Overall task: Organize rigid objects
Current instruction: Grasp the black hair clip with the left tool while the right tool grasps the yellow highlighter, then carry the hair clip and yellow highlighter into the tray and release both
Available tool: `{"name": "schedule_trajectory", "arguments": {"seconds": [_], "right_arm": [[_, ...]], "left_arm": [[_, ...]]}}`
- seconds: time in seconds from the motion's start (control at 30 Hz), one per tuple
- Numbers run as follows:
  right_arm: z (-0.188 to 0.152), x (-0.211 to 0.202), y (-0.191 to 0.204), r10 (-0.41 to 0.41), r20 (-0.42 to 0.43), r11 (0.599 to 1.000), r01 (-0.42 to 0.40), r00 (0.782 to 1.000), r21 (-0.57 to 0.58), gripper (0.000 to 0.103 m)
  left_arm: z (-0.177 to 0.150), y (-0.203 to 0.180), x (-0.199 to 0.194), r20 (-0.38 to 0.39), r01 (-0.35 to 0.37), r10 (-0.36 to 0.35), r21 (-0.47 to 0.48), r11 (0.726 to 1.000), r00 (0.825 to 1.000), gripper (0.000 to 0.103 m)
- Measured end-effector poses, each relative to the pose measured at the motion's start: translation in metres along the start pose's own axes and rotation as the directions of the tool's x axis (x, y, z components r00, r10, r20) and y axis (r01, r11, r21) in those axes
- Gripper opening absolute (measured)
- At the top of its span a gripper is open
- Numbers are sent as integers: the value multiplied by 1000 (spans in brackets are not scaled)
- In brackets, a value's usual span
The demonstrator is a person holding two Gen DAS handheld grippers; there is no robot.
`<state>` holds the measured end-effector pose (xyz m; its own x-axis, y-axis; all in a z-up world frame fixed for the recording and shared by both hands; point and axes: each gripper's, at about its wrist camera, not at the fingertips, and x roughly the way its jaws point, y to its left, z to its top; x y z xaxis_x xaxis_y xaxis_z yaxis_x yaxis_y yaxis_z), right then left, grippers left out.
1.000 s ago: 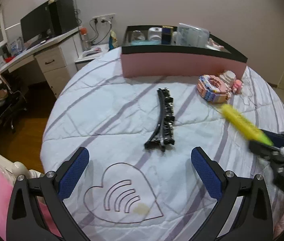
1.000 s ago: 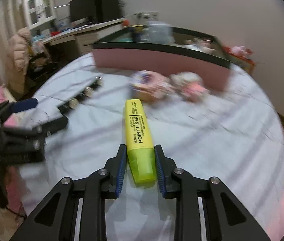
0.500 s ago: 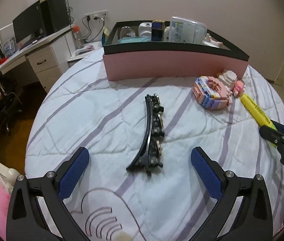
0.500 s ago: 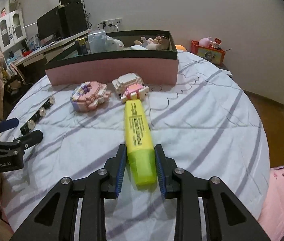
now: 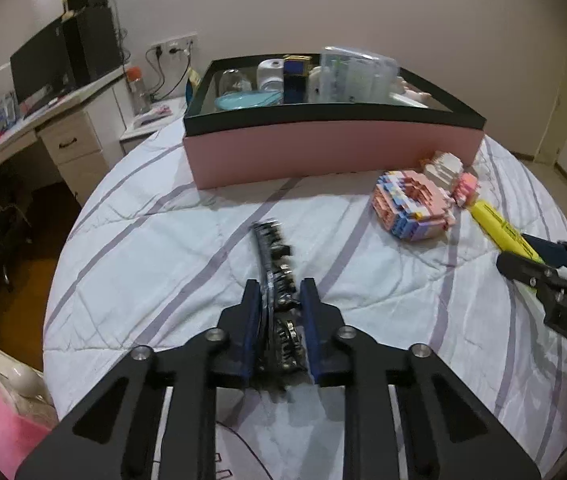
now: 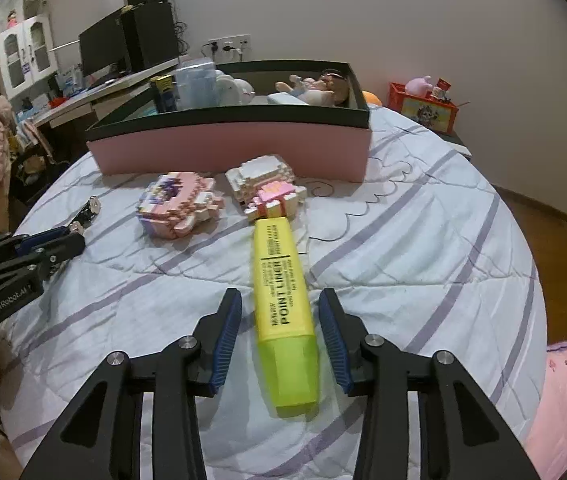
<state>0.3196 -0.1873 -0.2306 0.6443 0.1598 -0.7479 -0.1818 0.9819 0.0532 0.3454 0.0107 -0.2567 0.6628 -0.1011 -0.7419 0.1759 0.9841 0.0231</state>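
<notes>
A black curved strip with metal studs (image 5: 273, 248) lies on the white striped quilt (image 5: 155, 248), and my left gripper (image 5: 281, 292) is shut on its near end. The yellow highlighter (image 6: 283, 340) lies on the quilt between the jaws of my right gripper (image 6: 279, 300). Those jaws are closing, and a gap still shows on each side of the pen. In the left wrist view the right gripper (image 5: 523, 256) and highlighter (image 5: 499, 232) sit at the far right. The right wrist view has the left gripper (image 6: 63, 240) at its left edge.
A pink box with a black rim (image 5: 331, 152) holds bottles and toys at the back of the bed. Two pastel block models (image 6: 179, 204) (image 6: 267, 190) sit in front of it; the highlighter's tip touches one. A desk (image 5: 43, 132) stands left, beyond the bed edge.
My left gripper went from wide open to shut on the black strip. My right gripper's jaws have spread off the highlighter, which now rests on the quilt.
</notes>
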Motion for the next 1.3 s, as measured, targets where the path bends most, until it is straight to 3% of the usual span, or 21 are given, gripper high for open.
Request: {"name": "schedule_trajectory", "arguments": {"seconds": [0.2, 0.33, 0.57, 0.83, 0.97, 1.13, 1.23, 1.3], "right_arm": [[-3, -3, 5, 29, 5, 999, -29, 1000, -15, 27], [-2, 1, 4, 33, -10, 999, -33, 999, -4, 27], [-1, 0, 1, 49, -1, 999, -49, 999, 9, 27], [-1, -34, 4, 97, 118, 994, -102, 988, 36, 27], [8, -74, 20, 108, 233, 994, -112, 966, 4, 27], [18, -124, 42, 83, 375, 997, -74, 923, -38, 27], [22, -145, 53, 71, 425, 997, -53, 902, -54, 27], [26, -153, 59, 70, 430, 997, -44, 900, -71, 27]], "left_arm": [[-5, 1, -5, -8, 21, -21, 4, 1000, 1000, 19], [-7, 7, -3, -6, 48, -49, -47, 998, 999, 21], [-9, 3, -7, 12, 25, -24, -26, 999, 1000, 19], [-7, 1, -44, 88, 16, -14, -29, 999, 996, 19], [1, -4, -81, 183, 25, -19, -29, 999, 983, 19], [11, -14, -129, 309, 32, -23, -24, 999, 951, 19], [15, -21, -155, 372, 31, -26, -7, 999, 928, 19], [16, -26, -170, 405, 45, -47, 13, 999, 913, 20]]}}
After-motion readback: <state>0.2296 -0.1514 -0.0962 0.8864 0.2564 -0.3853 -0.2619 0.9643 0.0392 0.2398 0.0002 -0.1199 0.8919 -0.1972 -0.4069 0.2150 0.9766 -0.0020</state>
